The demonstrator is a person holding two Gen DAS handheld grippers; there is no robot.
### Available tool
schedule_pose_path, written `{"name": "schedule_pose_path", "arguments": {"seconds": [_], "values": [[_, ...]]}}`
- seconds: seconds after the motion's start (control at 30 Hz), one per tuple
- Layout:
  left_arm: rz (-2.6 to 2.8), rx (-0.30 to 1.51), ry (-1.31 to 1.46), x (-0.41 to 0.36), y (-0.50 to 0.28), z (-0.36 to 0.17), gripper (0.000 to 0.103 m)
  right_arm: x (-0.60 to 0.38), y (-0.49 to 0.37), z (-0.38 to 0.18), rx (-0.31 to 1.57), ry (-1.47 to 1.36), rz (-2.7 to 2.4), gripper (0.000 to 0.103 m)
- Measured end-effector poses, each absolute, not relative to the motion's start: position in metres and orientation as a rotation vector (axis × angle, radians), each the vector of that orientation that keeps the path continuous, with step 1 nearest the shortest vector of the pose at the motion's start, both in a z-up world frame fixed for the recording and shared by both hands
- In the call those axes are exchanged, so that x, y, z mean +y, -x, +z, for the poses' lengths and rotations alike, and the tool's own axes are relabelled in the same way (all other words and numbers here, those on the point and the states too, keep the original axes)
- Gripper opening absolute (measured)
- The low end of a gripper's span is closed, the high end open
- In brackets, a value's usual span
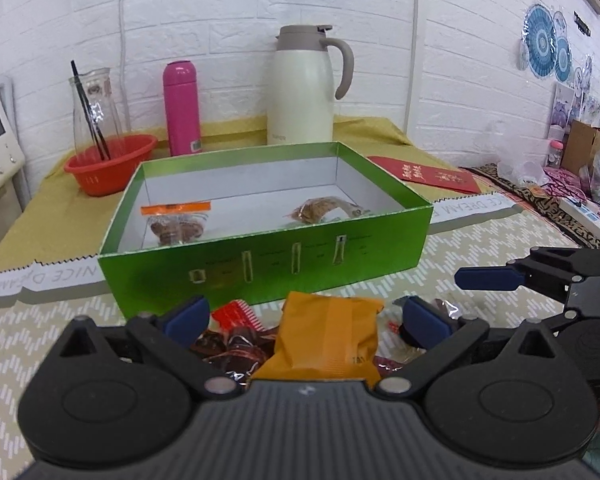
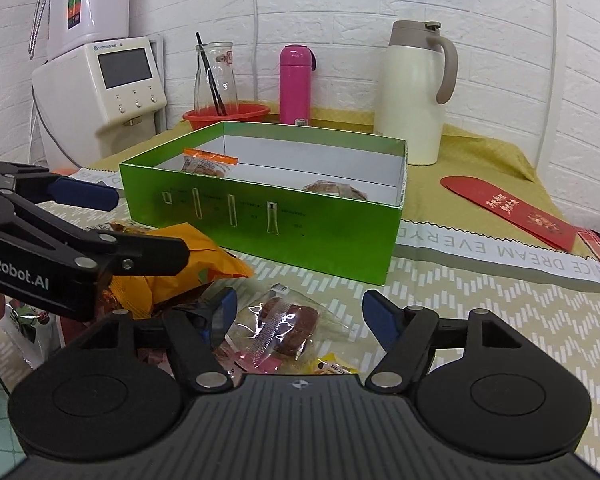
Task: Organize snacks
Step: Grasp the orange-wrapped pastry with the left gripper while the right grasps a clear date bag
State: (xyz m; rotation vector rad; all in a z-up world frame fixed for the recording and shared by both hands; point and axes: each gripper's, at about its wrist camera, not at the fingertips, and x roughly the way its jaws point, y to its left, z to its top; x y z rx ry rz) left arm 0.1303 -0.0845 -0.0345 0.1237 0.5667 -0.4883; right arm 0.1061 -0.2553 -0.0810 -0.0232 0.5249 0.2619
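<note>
2 snacks already lie in the green box (image 1: 260, 256): an orange-sealed pack (image 1: 176, 222) at its left end and a clear brown pack (image 1: 320, 210) toward its right. The loose pile sits on the mat just in front of the box.

Left gripper (image 1: 306, 316): jaws wide, nothing clamped. The orange packet (image 1: 328, 340) stands between the blue pads, touching neither as far as can be seen. A dark red wrapper (image 1: 236, 340) lies under and beside it.

Right gripper (image 2: 296, 312): jaws also wide, empty. A clear pack with a brown cake (image 2: 288, 320) lies between its pads, on top of pink and yellow wrappers.

Step in hand, as judged: each gripper is lined up on 1 snack for pickup.

Recommended procedure:
1. Centre the pads on the body of the packet, not on a loose foil edge, since crinkled film is likely to slip.
2. Lower until the pads bracket only 1 packet; the neighbours overlap and may lift with it.
3. Close gently; the contents look soft and may crush.
4. Keep the 2 grippers apart. They work close together over the same pile.
5. Lift clear of the box wall before moving over it, then release into the bare middle of the floor.
</note>
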Motion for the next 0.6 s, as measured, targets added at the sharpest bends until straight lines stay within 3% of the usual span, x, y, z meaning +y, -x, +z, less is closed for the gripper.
{"name": "schedule_pose_path", "arguments": {"seconds": [0.27,0.33,0.37,0.4,0.43,0.6], "values": [[-0.5,0.658,-0.114,-0.092,-0.148,-0.049,0.1,-0.251,-0.112,-0.087,0.55,0.052,0.27,0.101],[-0.494,0.65,-0.147,-0.093,-0.147,-0.05,0.085,-0.248,-0.112,-0.087,0.548,0.085,0.267,0.096],[-0.487,0.642,-0.18,-0.095,-0.145,-0.05,0.081,-0.245,-0.112,-0.087,0.552,0.113,0.261,0.087],[-0.483,0.633,-0.203,-0.095,-0.143,-0.051,0.064,-0.243,-0.113,-0.088,0.564,0.135,0.258,0.076],[-0.468,0.622,-0.225,-0.096,-0.141,-0.052,0.051,-0.242,-0.112,-0.088,0.563,0.147,0.254,0.076],[-0.473,0.606,-0.232,-0.09,-0.139,-0.051,0.049,-0.241,-0.111,-0.087,0.565,0.155,0.237,0.072]]}}
